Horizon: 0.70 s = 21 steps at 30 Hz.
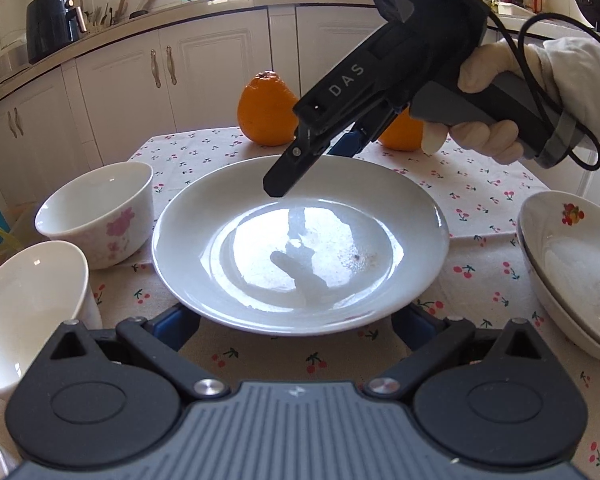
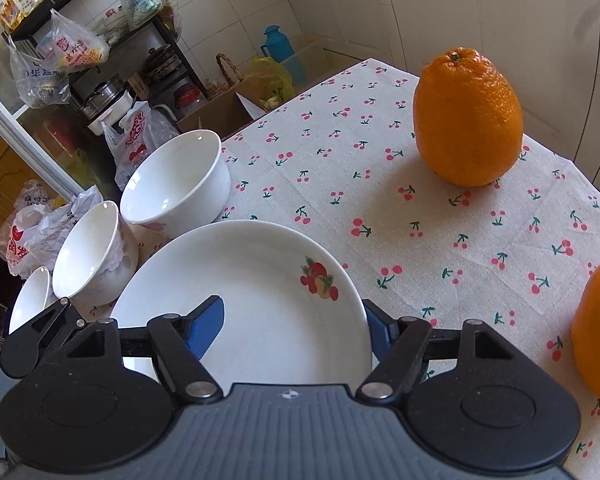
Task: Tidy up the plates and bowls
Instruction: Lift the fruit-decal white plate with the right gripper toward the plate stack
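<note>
While glossy and round, white ceramic plate on cherry-print cloth.

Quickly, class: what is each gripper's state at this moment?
Left gripper: open, with its fingertips hidden under the near rim of the plate.
Right gripper: open, with its jaws either side of the plate's far rim, not clamped.

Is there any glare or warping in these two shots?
Left wrist view: window glare and the right gripper's reflection fill the white plate; cabinets bow from fisheye. Right wrist view: even light, soft shadow beside the orange, fruit-print plate glare-free.
</note>
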{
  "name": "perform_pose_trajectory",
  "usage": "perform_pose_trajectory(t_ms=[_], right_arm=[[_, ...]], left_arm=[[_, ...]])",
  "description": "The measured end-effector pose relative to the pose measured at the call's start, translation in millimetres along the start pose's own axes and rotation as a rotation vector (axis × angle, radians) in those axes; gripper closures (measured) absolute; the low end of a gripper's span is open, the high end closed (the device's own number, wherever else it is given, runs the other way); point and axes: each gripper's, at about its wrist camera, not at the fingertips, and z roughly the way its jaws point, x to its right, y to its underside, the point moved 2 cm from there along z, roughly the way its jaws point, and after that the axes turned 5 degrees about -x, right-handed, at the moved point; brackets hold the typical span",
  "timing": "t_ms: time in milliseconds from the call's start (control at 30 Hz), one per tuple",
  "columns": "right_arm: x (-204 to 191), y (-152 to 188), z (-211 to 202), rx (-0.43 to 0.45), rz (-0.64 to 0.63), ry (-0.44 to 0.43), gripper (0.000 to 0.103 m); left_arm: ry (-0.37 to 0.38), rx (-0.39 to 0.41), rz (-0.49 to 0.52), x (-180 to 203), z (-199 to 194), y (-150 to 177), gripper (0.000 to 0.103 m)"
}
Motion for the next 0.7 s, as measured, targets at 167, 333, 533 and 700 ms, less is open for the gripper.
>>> perform_pose_trajectory(t_ms=[167,333,533,700], right_arm=[[-6,6,-10,0.021,0.011,-0.006,0.025],[-13,15,-23,0.047,0.029,-0.007,0.025],[-19,27,-40,0.074,0.056,0.006,0.025],[-24,39,-55,0.093,0.076,0.030,0.025]], left_arm=[[0.013,-0.010,0.014,0,-6,1,0.002],[0.022,-0.010,0.038,2,-15,-1,0.002],[0.040,-0.005,0.072,8,-26,-4,0.002],[0.062,0.009,0.102,15,-38,-6,0.002]])
